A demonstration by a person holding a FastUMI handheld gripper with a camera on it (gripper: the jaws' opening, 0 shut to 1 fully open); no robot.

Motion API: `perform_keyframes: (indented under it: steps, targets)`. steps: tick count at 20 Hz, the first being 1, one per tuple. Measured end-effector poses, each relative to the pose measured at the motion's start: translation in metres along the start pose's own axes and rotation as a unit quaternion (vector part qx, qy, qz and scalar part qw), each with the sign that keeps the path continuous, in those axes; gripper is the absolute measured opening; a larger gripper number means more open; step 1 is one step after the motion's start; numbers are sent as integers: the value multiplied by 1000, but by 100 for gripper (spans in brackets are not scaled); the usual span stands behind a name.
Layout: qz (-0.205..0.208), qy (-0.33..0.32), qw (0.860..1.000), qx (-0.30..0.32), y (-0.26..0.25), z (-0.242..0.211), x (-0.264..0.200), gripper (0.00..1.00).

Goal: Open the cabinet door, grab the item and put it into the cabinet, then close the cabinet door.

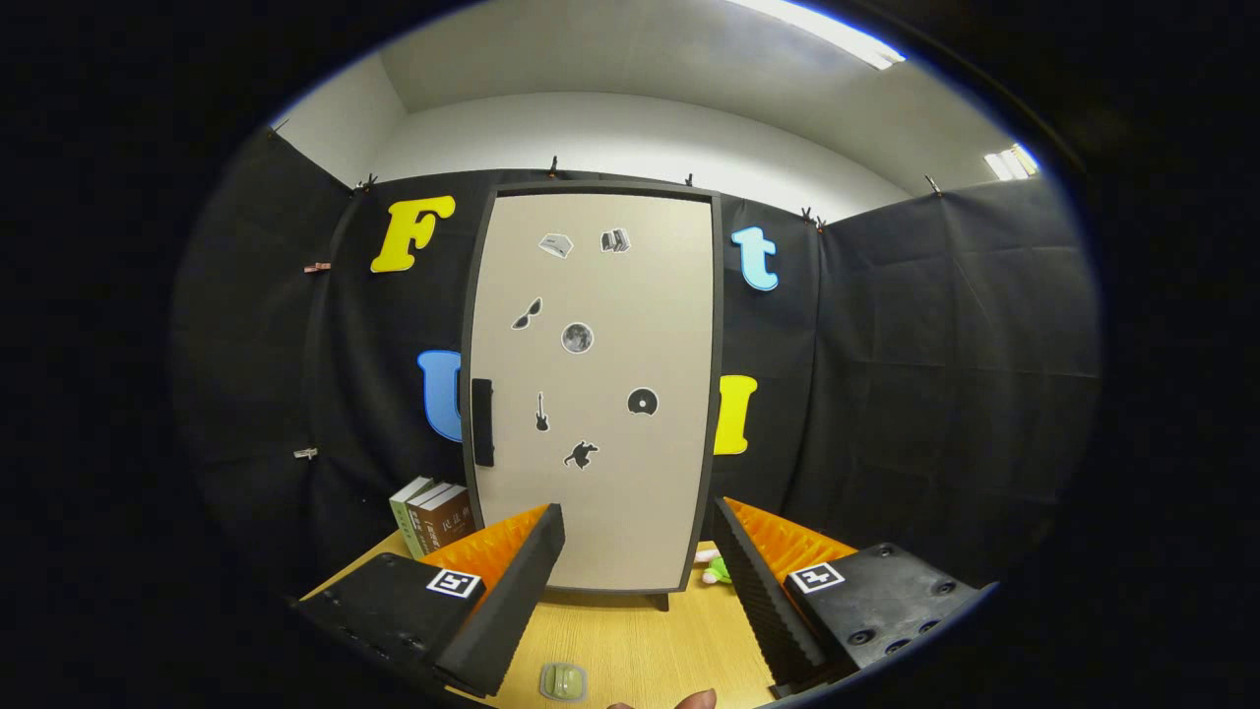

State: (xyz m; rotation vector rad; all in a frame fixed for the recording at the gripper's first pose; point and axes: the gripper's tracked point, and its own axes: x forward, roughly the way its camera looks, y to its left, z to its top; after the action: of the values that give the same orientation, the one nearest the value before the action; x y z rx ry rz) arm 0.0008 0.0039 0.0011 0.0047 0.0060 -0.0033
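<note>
A tall cabinet (596, 394) stands at the back of the wooden table (630, 635), its beige door shut and dotted with small stickers. A dark vertical handle (482, 421) sits on the door's left edge. My gripper (638, 532) is open, well short of the door, with the door's lower part showing between the fingers. A small pale green item (563, 680) lies on the table close below the fingers. A small green and pink toy (715, 568) peeks out by the cabinet's right foot, partly hidden by the right finger.
Three books (431, 516) stand upright against the cabinet's left side. Black cloth walls close in the table on both sides and behind. A person's fingertip (694, 700) shows at the table's near edge.
</note>
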Motion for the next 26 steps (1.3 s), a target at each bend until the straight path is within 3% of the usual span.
perform_keyframes:
  steps: [7, 12, 23, 26]
  targets:
    - [7, 1, 1000, 3, 14, 2, 5, 97]
    - [28, -7, 1000, 8, 58, 13, 31, 97]
    - [80, 3, 996, 27, 188, -2, 148, 97]
    - [70, 9, 997, 33, 203, -14, 189, 97]
